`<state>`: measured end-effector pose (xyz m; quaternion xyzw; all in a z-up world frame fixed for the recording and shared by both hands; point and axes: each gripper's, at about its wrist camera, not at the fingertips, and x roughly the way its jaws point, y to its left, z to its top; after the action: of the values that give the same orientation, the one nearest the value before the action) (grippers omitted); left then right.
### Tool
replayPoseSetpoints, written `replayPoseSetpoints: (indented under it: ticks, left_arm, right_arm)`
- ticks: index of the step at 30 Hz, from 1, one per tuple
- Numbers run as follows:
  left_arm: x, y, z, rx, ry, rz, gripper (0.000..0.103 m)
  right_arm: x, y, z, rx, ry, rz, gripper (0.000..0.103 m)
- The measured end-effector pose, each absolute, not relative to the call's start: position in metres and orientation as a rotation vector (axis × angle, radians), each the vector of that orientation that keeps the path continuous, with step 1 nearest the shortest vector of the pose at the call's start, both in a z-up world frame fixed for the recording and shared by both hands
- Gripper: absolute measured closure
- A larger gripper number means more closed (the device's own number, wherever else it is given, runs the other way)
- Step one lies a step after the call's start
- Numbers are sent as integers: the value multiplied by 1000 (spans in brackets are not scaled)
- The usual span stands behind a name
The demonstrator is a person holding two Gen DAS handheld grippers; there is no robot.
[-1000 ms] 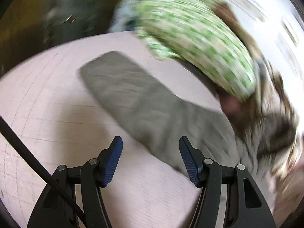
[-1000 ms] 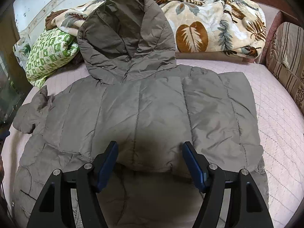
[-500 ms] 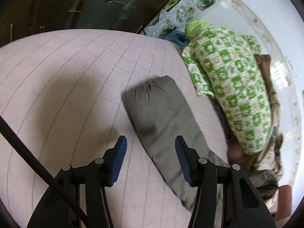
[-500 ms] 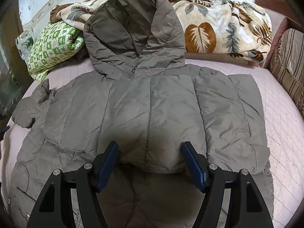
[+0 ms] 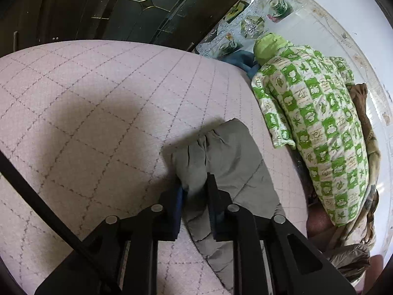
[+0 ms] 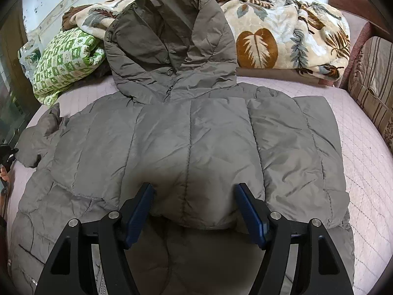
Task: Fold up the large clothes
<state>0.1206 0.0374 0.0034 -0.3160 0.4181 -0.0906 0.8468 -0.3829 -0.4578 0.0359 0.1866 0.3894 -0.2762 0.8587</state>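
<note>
On the pink quilted bed (image 6: pixel 368 152) a grey-brown hooded puffer jacket (image 6: pixel 191 137) is lying spread flat, front up, w/ its hood (image 6: pixel 169 36) propped at 12 o'clock against a leaf-print blanket (image 6: pixel 282 32). Left hand-held gripper (image 5: pixel 195 191) is clenching the gathered cuff of the jacket's sleeve (image 5: pixel 228 162), fabric bunching up between the blue pads; sleeve is running off toward 5 o'clock in the left wrist view. Green-and-white checked pillow (image 5: pixel 316 127) is sitting at 2 o'clock just beside the sleeve, not touching as far as visible. Right hand-held gripper (image 6: pixel 194 209) is hovering released, fingers wide apart, over the jacket's lower middle, near the folded-up hem; contact w/ fabric can't be told. Striped cushion (image 6: pixel 373 83) is leaning at 3 o'clock at the bed's edge.
</note>
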Motion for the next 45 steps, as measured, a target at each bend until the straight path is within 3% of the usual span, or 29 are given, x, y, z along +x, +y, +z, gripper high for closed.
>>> replayPoseSetpoints:
  ticks: [12,20,27,33,43,45]
  left_arm:
    - [52,1,119,-549,695,-364,89]
    - [-68,-86,180,-424,617,-670,89]
    - [-162,-203,170,-151,621,-889,89]
    - [-219,-275,118,74,681,-996,89]
    - [-234,-313,41,262,871,-970,88]
    - [-238,-313,45,279,864,-996,76]
  right_arm:
    - [-407,-471,62,456,701,-635,29]
    - [-430,-483,74,529,643,-645,29]
    - [-445,-490,78,581,614,-629,29]
    - [-445,-493,78,608,597,-615,29]
    - [-433,-489,70,627,610,-580,29]
    - [-430,-488,69,641,607,-566,29]
